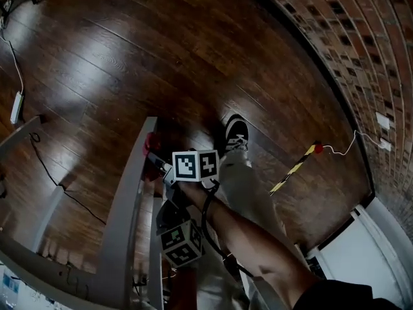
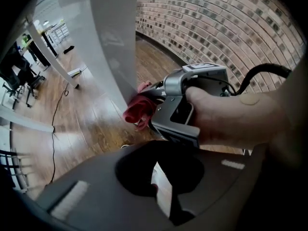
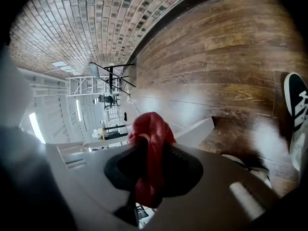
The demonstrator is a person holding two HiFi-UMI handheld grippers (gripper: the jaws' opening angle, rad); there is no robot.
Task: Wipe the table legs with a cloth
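Observation:
In the head view a grey table leg (image 1: 126, 218) slants down to the dark wood floor. The red cloth (image 1: 152, 143) is bunched against its right side. My right gripper (image 1: 159, 163) is shut on that cloth, its marker cube just behind. The left gripper view shows the cloth (image 2: 138, 110) pressed on the leg (image 2: 110, 37) by the right gripper (image 2: 153, 93), a hand round its handle. Seen along the right gripper (image 3: 149, 177), the cloth (image 3: 150, 129) sticks out past its jaws. My left gripper (image 1: 169, 213) hangs lower beside the leg, its jaws (image 2: 161, 186) together, holding nothing.
A black-and-white shoe (image 1: 236, 134) stands on the floor just right of the leg. A yellow-black striped bar (image 1: 293, 168) with a white cable lies further right. A brick wall (image 1: 348, 37) curves along the right. Another grey table leg (image 1: 22, 133) and a power strip (image 1: 16, 107) are at left.

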